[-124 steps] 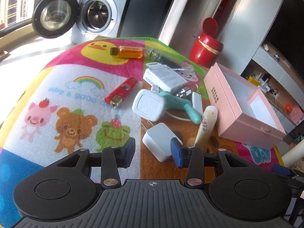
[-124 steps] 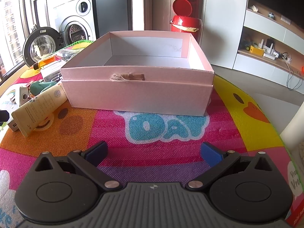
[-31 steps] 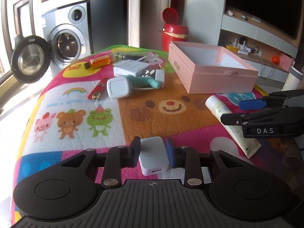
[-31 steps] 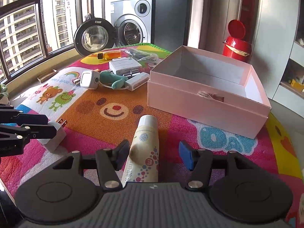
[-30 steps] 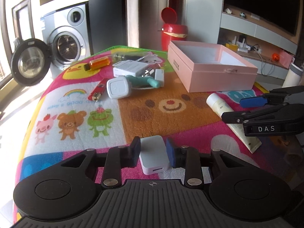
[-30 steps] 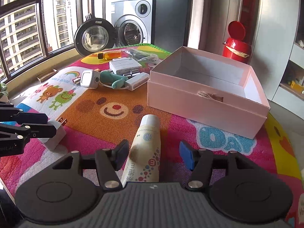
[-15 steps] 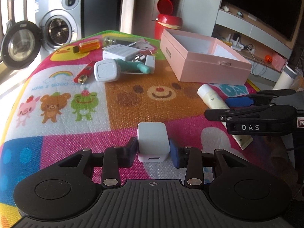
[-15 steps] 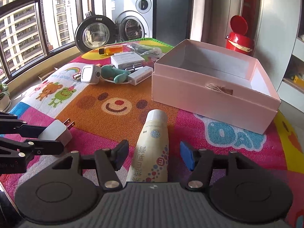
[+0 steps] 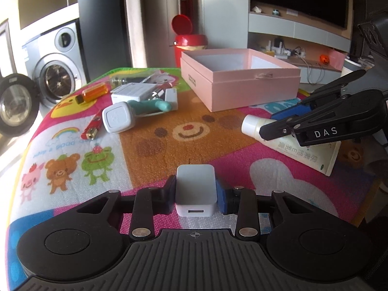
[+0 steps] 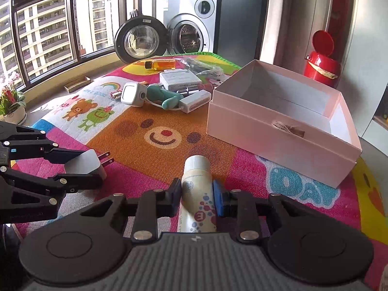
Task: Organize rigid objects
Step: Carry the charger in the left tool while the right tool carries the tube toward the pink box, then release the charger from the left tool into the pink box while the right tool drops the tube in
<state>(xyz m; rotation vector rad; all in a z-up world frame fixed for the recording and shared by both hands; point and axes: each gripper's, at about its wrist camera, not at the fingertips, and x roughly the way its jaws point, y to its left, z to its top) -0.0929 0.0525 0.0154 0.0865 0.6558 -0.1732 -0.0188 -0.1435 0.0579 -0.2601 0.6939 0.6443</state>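
My left gripper (image 9: 196, 194) is shut on a white USB wall charger (image 9: 195, 191), held just above the cartoon play mat; it also shows in the right wrist view (image 10: 83, 165) with its prongs pointing right. My right gripper (image 10: 197, 200) is shut on a cream tube of lotion (image 10: 197, 194), cap pointing away; the tube also shows in the left wrist view (image 9: 291, 145). The open pink box (image 10: 278, 140) stands empty ahead and to the right; it also shows in the left wrist view (image 9: 242, 89).
A cluster lies at the mat's far side: a white square device (image 9: 117, 117), a teal handle (image 9: 155, 104), a red lighter (image 9: 93, 128), an orange bottle (image 9: 93, 94), white boxes (image 9: 133, 93). A red bin (image 9: 190, 41) and a washing machine (image 10: 189, 31) stand beyond.
My right gripper has closed onto the lotion tube. My left gripper has lifted the charger and turned toward the pink box.
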